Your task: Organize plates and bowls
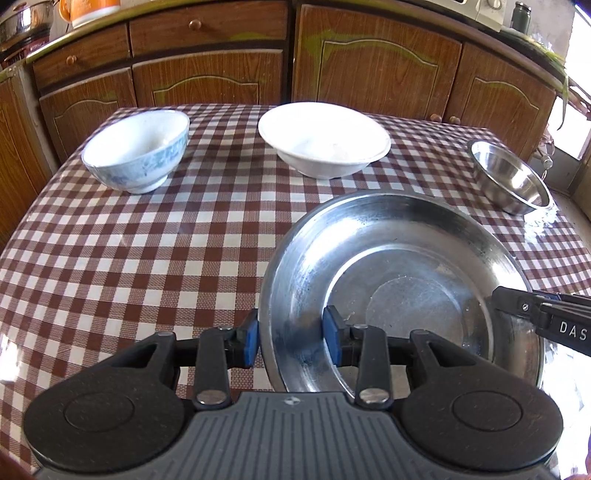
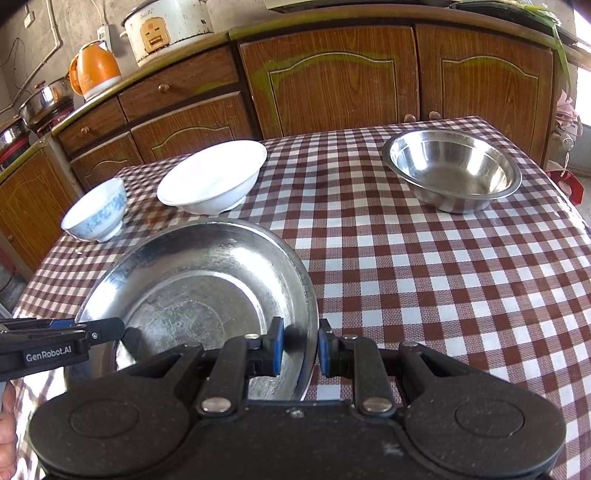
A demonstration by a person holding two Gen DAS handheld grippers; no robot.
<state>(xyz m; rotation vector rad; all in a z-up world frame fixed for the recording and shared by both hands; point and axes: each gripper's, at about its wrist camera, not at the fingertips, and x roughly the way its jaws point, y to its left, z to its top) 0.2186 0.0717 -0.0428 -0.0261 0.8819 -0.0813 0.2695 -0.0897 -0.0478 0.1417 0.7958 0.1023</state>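
Note:
A large steel plate [image 1: 406, 266] [image 2: 192, 280] is low over the checked tablecloth [image 1: 147, 258] [image 2: 443, 277]; I cannot tell whether it touches. My left gripper [image 1: 291, 339] is shut on its left rim, one blue pad outside and one inside. On the opposite rim my right gripper [image 2: 299, 350] is shut the same way. Each gripper's tip shows in the other view: the right gripper [image 1: 496, 299], the left gripper [image 2: 118, 328]. Toward the far edge stand a blue-patterned bowl [image 1: 136, 151] [image 2: 96, 212], a wide white bowl [image 1: 325, 140] [image 2: 212, 177] and a steel bowl [image 1: 509, 177] [image 2: 450, 170].
Brown wooden cabinets [image 1: 376, 74] [image 2: 332, 81] run close behind the table. On the counter sit an orange kettle [image 2: 96, 70], a rice cooker [image 2: 166, 29] and steel pots [image 2: 44, 103]. A person's hand [image 2: 5, 424] shows at the lower left edge.

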